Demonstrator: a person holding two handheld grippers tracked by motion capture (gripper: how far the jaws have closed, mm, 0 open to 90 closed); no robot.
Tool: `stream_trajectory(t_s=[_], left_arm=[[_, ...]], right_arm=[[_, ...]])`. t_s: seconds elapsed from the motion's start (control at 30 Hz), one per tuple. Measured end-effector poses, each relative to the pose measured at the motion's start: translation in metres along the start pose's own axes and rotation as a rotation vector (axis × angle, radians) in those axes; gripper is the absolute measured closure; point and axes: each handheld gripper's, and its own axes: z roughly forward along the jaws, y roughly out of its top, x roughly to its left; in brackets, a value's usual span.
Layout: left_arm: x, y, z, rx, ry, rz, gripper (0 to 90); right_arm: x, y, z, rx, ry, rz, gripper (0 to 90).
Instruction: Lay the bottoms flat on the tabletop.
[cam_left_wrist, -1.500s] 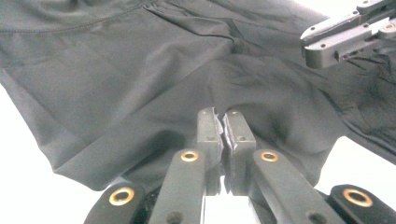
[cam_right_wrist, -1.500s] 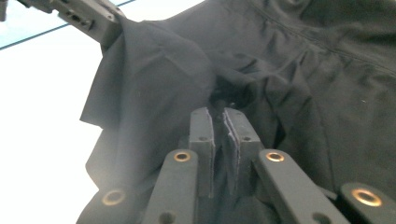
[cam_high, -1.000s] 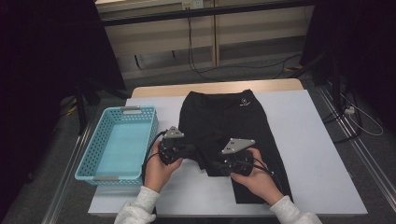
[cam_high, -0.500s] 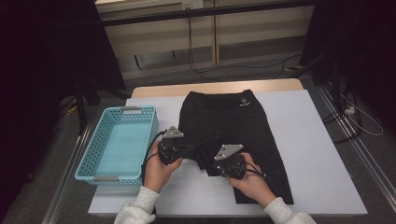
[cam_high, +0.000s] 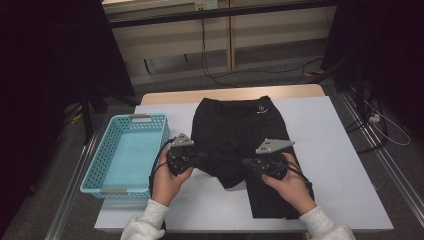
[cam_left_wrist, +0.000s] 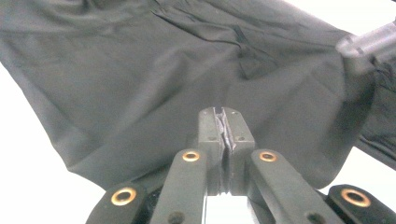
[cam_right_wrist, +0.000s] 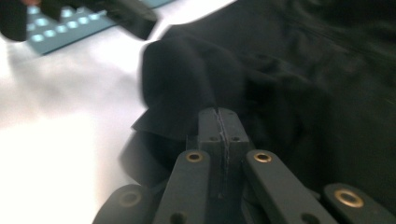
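Observation:
A black garment (cam_high: 235, 125) with a small white logo lies flat in the middle of the white table (cam_high: 340, 150). My left gripper (cam_high: 198, 159) is shut on its left edge; in the left gripper view the jaws (cam_left_wrist: 226, 128) pinch a thin fold of the dark cloth (cam_left_wrist: 140, 70). My right gripper (cam_high: 246, 164) is shut on a bunched-up fold near the garment's middle. The right gripper view shows its jaws (cam_right_wrist: 219, 122) closed together on that raised black fabric (cam_right_wrist: 187, 79). The two grippers point toward each other.
A light blue plastic basket (cam_high: 100, 165) stands at the table's left edge, close to my left hand; it also appears in the right gripper view (cam_right_wrist: 60, 28). White table surface lies open to the right of the garment. Cables run across the floor behind the table.
My right gripper dipped left toward the garment's middle, then moved right and slightly away from me with a fold of cloth. The left hand stayed put.

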Motion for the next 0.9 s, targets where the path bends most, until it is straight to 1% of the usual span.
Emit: stream_trajectory(t_s=[0.03, 0.1, 0.17, 0.23, 0.3, 0.4, 0.5, 0.57, 0.6, 0.63, 0.7, 0.77, 0.87, 0.9], left_arm=[[-0.001, 0.0, 0.002, 0.005, -0.006, 0.0, 84.9], [-0.003, -0.001, 0.005, 0.014, -0.006, 0.01, 78.6], [-0.006, -0.001, 0.006, 0.006, -0.004, 0.01, 68.6], [-0.009, 0.0, 0.006, -0.002, 0.002, 0.026, 63.7], [-0.012, 0.001, 0.005, -0.009, -0.01, 0.029, 60.2], [-0.017, 0.0, 0.008, -0.012, -0.037, 0.03, 59.4], [-0.022, -0.001, 0.013, 0.001, -0.049, 0.043, 57.5], [-0.024, -0.004, 0.019, 0.028, -0.047, 0.062, 57.3], [-0.024, -0.005, 0.022, 0.032, -0.042, 0.063, 57.3], [-0.024, -0.007, 0.024, 0.049, -0.037, 0.068, 57.5], [-0.021, -0.011, 0.027, 0.064, -0.018, 0.066, 58.5], [-0.019, -0.014, 0.03, 0.077, -0.011, 0.06, 58.9], [-0.017, -0.018, 0.034, 0.093, -0.019, 0.045, 60.2], [-0.017, -0.019, 0.035, 0.097, -0.016, 0.047, 61.3]], right_arm=[[-0.004, -0.002, 0.0, 0.002, -0.009, 0.014, 90.0], [-0.009, -0.005, 0.001, 0.013, -0.049, 0.026, 90.0], [-0.015, -0.007, 0.001, 0.009, -0.059, 0.046, 90.0], [-0.018, -0.009, 0.0, 0.008, -0.063, 0.055, 90.0], [-0.017, -0.009, 0.0, 0.011, -0.067, 0.056, 90.0], [-0.017, -0.009, 0.002, 0.013, -0.071, 0.056, 90.0], [-0.018, -0.01, 0.002, 0.007, -0.086, 0.064, 90.0], [-0.019, -0.011, 0.001, 0.001, -0.097, 0.07, 89.9], [-0.02, -0.011, 0.001, -0.001, -0.096, 0.072, 89.6], [-0.02, -0.011, 0.001, -0.002, -0.096, 0.073, 89.3], [-0.02, -0.011, 0.001, 0.001, -0.1, 0.069, 89.2], [-0.02, -0.011, 0.001, 0.0, -0.101, 0.069, 89.1], [-0.021, -0.011, 0.001, -0.002, -0.104, 0.071, 89.1], [-0.021, -0.011, 0.0, 0.0, -0.106, 0.069, 89.1]])
